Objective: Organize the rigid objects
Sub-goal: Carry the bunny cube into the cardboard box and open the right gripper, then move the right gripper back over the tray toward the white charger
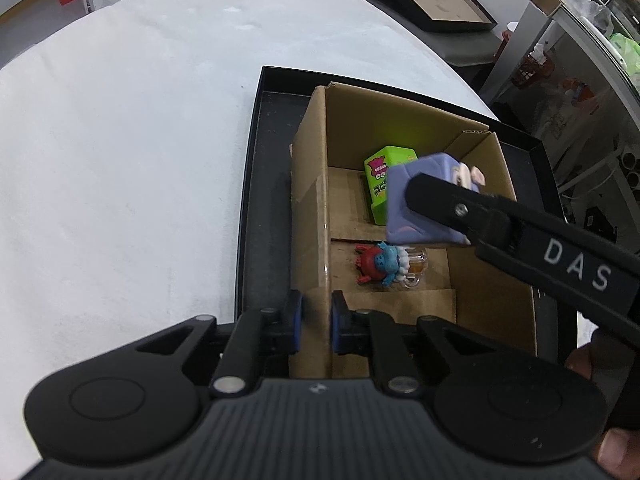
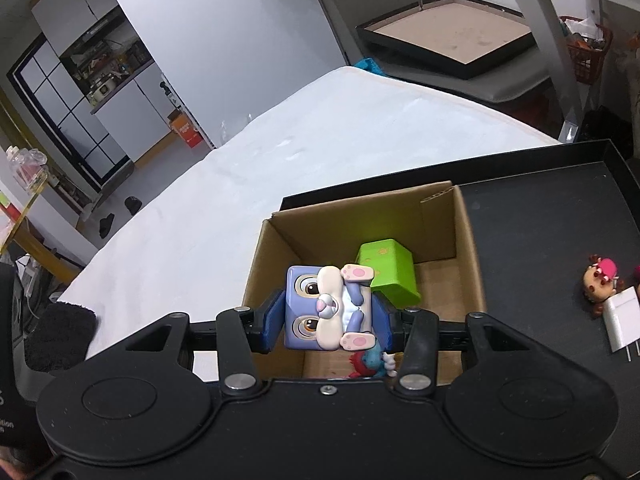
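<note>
An open cardboard box (image 1: 312, 184) (image 2: 468, 240) stands in a shallow black tray (image 1: 256, 184) (image 2: 560, 216) on the white table. Inside lie a green block toy (image 1: 378, 184) (image 2: 388, 268) and a small red-and-blue figure (image 1: 380, 264) (image 2: 368, 364). My left gripper (image 1: 316, 322) is shut on the box's near left wall, one pad on each side. My right gripper (image 2: 330, 320) is shut on a purple cube rabbit toy (image 2: 320, 308) (image 1: 404, 204), which hangs over the box's opening above the other toys.
On the tray right of the box lie a brown-and-pink doll (image 2: 600, 284) and a white charger plug (image 2: 622, 320). White tablecloth (image 1: 140, 140) spreads left and beyond. A second black-framed tray (image 2: 452, 36) sits on a far surface. A hand (image 1: 580, 360) holds the right gripper.
</note>
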### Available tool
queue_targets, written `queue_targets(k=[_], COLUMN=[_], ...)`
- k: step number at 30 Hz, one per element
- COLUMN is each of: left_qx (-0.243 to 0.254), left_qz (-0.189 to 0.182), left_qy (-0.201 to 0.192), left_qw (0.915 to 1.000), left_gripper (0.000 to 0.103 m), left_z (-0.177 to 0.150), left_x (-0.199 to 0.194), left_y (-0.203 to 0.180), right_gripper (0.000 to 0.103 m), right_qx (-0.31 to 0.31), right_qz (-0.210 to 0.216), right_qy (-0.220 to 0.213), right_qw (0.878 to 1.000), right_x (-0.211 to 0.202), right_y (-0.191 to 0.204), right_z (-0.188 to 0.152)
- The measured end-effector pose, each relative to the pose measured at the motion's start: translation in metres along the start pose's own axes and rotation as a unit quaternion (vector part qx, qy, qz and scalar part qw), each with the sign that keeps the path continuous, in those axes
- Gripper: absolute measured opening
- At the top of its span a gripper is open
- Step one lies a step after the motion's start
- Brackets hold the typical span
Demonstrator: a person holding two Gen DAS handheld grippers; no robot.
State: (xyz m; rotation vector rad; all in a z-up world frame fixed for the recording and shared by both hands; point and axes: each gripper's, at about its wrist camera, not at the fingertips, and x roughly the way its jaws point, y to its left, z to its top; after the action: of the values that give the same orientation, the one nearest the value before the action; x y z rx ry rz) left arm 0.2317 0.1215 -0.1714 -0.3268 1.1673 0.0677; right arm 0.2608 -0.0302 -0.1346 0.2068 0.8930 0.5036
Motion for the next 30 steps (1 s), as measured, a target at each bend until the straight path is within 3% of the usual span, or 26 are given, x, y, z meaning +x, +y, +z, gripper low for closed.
queue_targets(k=[8, 19, 21, 24, 26, 29, 30], left_qx=[0.003, 0.008, 0.007, 0.007, 0.008, 0.007, 0.007], left_qz=[-0.001, 0.027, 0.034, 0.047, 0.054, 0.068, 0.073], left_qy=[0.003, 0.004, 0.003, 0.001, -0.002, -0.008, -0.011], left_qw=[1.0, 0.9996, 0.9994, 0.9989, 0.9985, 0.9976, 0.9973], left_gripper=[0.015, 0.018, 0.019, 0.022, 0.027, 0.038, 0.04], left_z=[0.0, -0.002, -0.002, -0.002, -0.002, -0.003, -0.003], left_x=[-0.002, -0.011, -0.014, -0.019, -0.021, -0.025, -0.026], left_y=[0.0, -0.005, -0.006, -0.009, -0.011, -0.015, -0.017], right_gripper=[0.049, 0.051, 0.06, 0.064, 0.069, 0.085, 0.085], right_qx=[0.014, 0.0, -0.003, -0.002, -0.002, 0.005, 0.006], right_qz=[0.039, 0.022, 0.004, -0.015, -0.029, -0.056, -0.058], right_qy=[0.001, -0.013, -0.021, -0.032, -0.036, -0.047, -0.05], right_qw=[0.999, 1.0, 1.0, 0.999, 0.999, 0.997, 0.997], right_x=[0.005, -0.009, -0.014, -0.019, -0.022, -0.029, -0.03], right_y=[0.008, 0.011, 0.01, 0.007, 0.005, -0.003, -0.005], right_z=[0.0, 0.003, 0.003, 0.004, 0.005, 0.005, 0.005])
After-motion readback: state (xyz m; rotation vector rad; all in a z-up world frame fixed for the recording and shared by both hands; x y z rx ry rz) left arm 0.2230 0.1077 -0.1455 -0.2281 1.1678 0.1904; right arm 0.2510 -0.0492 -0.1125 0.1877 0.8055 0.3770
